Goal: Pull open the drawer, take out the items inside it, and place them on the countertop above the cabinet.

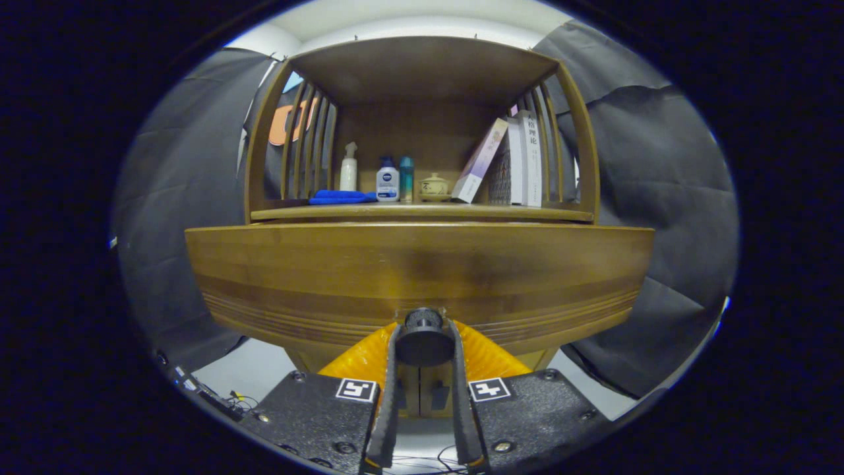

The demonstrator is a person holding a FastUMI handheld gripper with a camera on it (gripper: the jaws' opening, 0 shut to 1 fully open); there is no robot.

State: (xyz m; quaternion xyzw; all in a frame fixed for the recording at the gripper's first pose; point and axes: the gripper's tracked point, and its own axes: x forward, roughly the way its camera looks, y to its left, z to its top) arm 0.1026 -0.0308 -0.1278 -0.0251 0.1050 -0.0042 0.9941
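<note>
Right now the gripper (423,340) is clamping its two fingers on the round dark knob (422,336) at the lower middle of the wooden drawer (422,270) front. Above the drawer, the countertop (422,212) is carrying a blue cloth (341,196), three bottles (387,181), a small lidded cup (434,185) and leaning books (511,161).

Gripper (424,340) is pointing level and straight ahead, its two fingers (390,369) running nearly parallel with only a narrow gap between them. Both fingertips are pressing on the sides of the round drawer knob (422,336), clamping it between them. Finger bases are sitting symmetric on either side of the gap.
</note>
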